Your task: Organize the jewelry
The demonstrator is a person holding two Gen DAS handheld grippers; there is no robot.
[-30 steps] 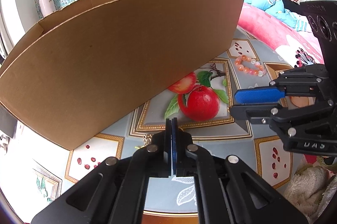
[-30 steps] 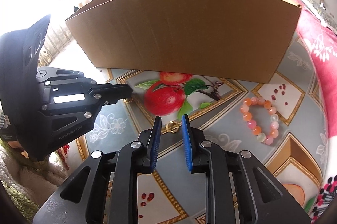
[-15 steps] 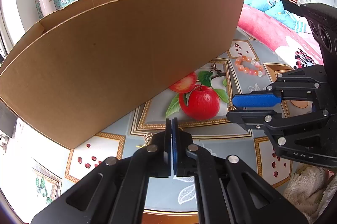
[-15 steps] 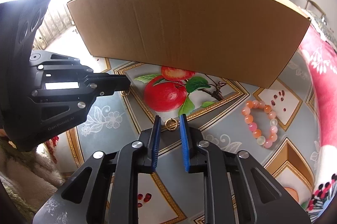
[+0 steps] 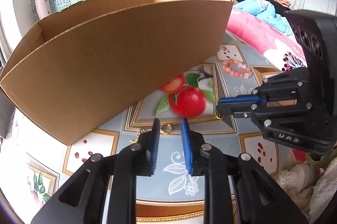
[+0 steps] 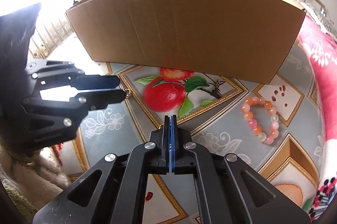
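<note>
The right gripper (image 6: pixel 170 118) is clenched on a small gold ring (image 5: pixel 220 116), probably to lift it off the table (image 6: pixel 227 124) and into the cardboard box (image 6: pixel 185 30) just behind. The left gripper (image 5: pixel 170 121) is opening, its jaws standing apart over a gold chain (image 5: pixel 165 128) that lies loose on the table between them. One beaded bracelet (image 6: pixel 261 118) waits well to the right, untouched. Counted: one box, one ring, one chain, one bracelet, two grippers.
</note>
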